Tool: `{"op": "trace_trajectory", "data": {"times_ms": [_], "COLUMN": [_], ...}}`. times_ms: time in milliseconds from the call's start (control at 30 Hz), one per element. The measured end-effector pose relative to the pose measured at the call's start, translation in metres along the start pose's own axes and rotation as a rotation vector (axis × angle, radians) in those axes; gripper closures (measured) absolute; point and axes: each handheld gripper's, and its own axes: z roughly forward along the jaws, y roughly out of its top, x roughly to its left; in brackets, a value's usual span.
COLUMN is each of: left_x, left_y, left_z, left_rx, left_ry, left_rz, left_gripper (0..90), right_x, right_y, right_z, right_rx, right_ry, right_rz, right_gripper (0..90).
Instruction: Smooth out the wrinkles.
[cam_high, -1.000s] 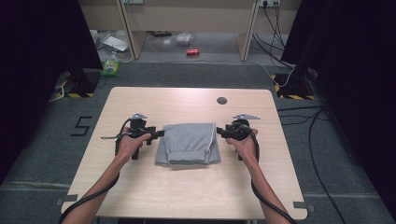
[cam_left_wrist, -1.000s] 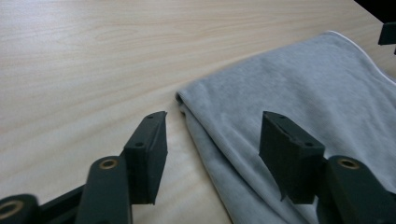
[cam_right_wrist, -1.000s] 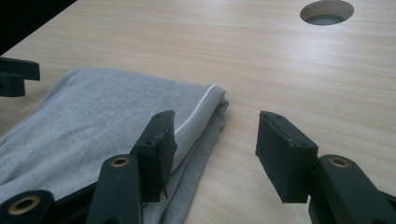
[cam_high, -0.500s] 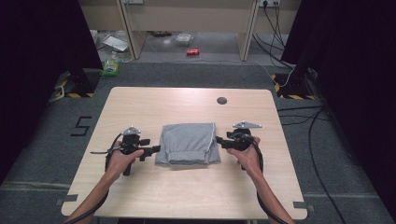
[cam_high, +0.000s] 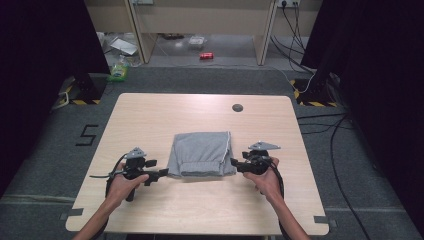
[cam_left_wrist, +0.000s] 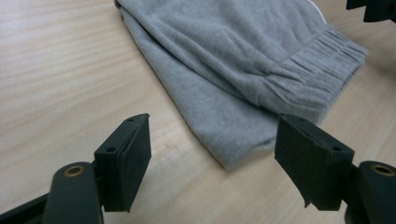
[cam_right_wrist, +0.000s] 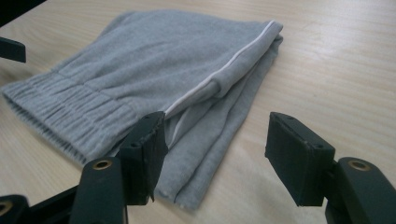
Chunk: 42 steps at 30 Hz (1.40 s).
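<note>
From above, the left tool (cam_high: 162, 173) sits at the folded grey trousers' (cam_high: 201, 154) seven o'clock corner and the right tool (cam_high: 234, 163) at their four o'clock edge, mid-table (cam_high: 150, 115). Both tools' jaws have just been opening and stand apart, pressing on nothing. Only the tool views show the ribbed waistband (cam_left_wrist: 322, 70) and white side stripe (cam_right_wrist: 224, 70).

Both hand-held black two-jaw grippers now sit nearer the person: the left gripper (cam_high: 162, 172) and right gripper (cam_high: 234, 164) flank the folded grey knit garment's (cam_high: 202, 152) near corners, their jaws having just been opening, holding nothing.
</note>
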Motion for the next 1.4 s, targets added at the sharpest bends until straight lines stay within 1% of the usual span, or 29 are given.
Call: {"op": "trace_trajectory", "data": {"times_ms": [167, 267, 367, 467, 533, 700, 833, 867, 933, 1067, 1133, 1200, 1233, 1300, 1333, 1400], "left_x": [-0.008, -0.011, -0.015, -0.019, -0.022, -0.028, -0.031, -0.033, -0.036, -0.041, -0.044, -0.046, -0.047, -0.049, -0.050, -0.052], "left_y": [-0.008, -0.014, -0.020, -0.023, -0.024, -0.027, -0.030, -0.032, -0.035, -0.041, -0.044, -0.046, -0.048, -0.050, -0.051, -0.054], "left_z": [-0.004, -0.005, -0.007, -0.008, -0.009, -0.011, -0.012, -0.013, -0.014, -0.016, -0.017, -0.017, -0.018, -0.018, -0.018, -0.018], "left_rx": [0.009, 0.016, 0.021, 0.024, 0.023, 0.023, 0.031, 0.033, 0.040, 0.052, 0.057, 0.060, 0.063, 0.063, 0.069, 0.077], "left_ry": [0.003, 0.010, 0.001, -0.003, 0.007, 0.009, -0.010, -0.014, -0.008, -0.001, 0.011, 0.017, 0.018, 0.035, 0.048, 0.058], "left_rz": [0.028, 0.045, 0.047, 0.059, 0.077, 0.097, 0.094, 0.093, 0.110, 0.131, 0.150, 0.163, 0.166, 0.183, 0.197, 0.210], "left_gripper": [26.1, 25.9, 25.7, 25.7, 25.6, 25.3, 24.8, 24.6, 24.3, 23.4, 22.8, 22.1, 21.8, 21.2, 20.9, 20.5], "right_x": [0.007, 0.009, 0.012, 0.015, 0.017, 0.023, 0.025, 0.026, 0.026, 0.029, 0.031, 0.034, 0.035, 0.036, 0.037, 0.038], "right_y": [-0.006, -0.009, -0.014, -0.018, -0.020, -0.025, -0.032, -0.034, -0.037, -0.041, -0.043, -0.045, -0.046, -0.049, -0.050, -0.053], "right_z": [-0.003, -0.006, -0.008, -0.009, -0.010, -0.013, -0.015, -0.015, -0.016, -0.019, -0.019, -0.020, -0.021, -0.022, -0.023, -0.023], "right_rx": [0.016, 0.020, 0.034, 0.046, 0.048, 0.066, 0.085, 0.090, 0.093, 0.111, 0.117, 0.119, 0.120, 0.127, 0.133, 0.143], "right_ry": [-0.003, -0.001, -0.001, 0.002, -0.004, -0.004, -0.011, -0.012, -0.010, -0.025, -0.026, -0.030, -0.028, -0.028, -0.030, -0.042], "right_rz": [-0.023, -0.024, -0.030, -0.038, -0.041, -0.049, -0.065, -0.063, -0.065, -0.091, -0.105, -0.102, -0.108, -0.109, -0.115, -0.130], "right_gripper": [36.8, 35.4, 34.0, 33.4, 32.3, 29.2, 28.1, 28.0, 27.6, 26.0, 24.5, 23.3, 23.3, 23.1, 22.8, 22.1]}}
